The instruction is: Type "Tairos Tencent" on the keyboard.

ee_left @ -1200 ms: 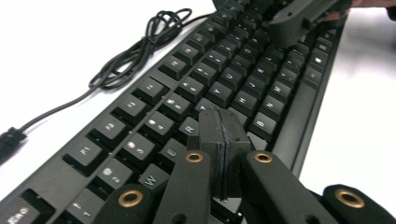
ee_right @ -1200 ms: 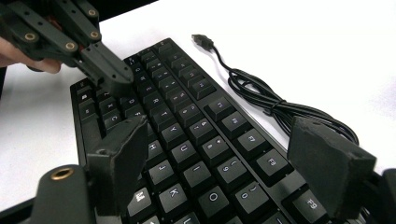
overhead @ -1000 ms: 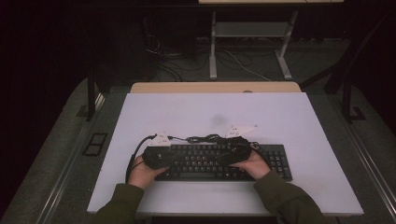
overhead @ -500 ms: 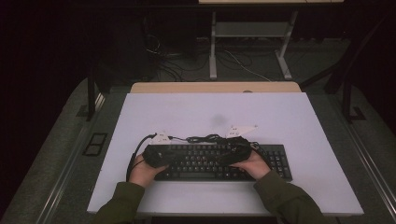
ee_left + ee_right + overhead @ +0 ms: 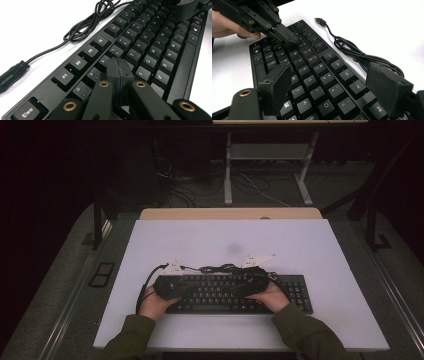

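On the left, the left tool (image 5: 117,75) has its jaws pressed flat together with nothing between them, making one narrow tip that hovers over the number and letter rows of the keyboard (image 5: 235,292), probably to press a single key. The keyboard lies flat near the front edge of the desk (image 5: 320,245), its cable (image 5: 359,53) bundled just behind. On the right, the right tool (image 5: 332,87) stands wide and empty above the keys.
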A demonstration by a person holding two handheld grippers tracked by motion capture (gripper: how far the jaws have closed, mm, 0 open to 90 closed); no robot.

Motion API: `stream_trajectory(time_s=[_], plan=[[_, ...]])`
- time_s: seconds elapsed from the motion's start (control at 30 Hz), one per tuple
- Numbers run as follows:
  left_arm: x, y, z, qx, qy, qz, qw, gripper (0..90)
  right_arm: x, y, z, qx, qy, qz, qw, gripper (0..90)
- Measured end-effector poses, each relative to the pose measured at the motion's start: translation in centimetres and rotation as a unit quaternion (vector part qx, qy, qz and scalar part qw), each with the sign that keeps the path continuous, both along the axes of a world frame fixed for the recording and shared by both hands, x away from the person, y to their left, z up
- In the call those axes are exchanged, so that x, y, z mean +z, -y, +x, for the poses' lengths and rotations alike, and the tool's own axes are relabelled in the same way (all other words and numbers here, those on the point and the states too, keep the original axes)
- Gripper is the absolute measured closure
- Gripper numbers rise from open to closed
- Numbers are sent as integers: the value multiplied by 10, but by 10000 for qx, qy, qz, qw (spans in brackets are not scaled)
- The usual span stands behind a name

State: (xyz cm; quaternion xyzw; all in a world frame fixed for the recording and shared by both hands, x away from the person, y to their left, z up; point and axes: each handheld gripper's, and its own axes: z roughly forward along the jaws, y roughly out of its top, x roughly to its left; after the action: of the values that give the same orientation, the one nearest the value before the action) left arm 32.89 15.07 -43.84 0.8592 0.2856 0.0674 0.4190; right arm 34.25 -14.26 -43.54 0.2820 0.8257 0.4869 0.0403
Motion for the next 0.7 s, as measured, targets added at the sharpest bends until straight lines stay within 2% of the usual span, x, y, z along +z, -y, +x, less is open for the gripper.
stream_trajectory(time_s=[0.4, 0.53, 0.7], plan=[[5, -2, -2, -34, 78, 30, 10000, 893, 0, 1, 1, -1, 20, 12, 10000, 201], [7, -2, -4, -7, 68, -48, 10000, 890, 1, 1, 0, -6, 18, 15, 10000, 201], [8, -2, -7, 36, 117, -95, 9999, 793, 1, 1, 0, 22, 37, 1, 10000, 197]])
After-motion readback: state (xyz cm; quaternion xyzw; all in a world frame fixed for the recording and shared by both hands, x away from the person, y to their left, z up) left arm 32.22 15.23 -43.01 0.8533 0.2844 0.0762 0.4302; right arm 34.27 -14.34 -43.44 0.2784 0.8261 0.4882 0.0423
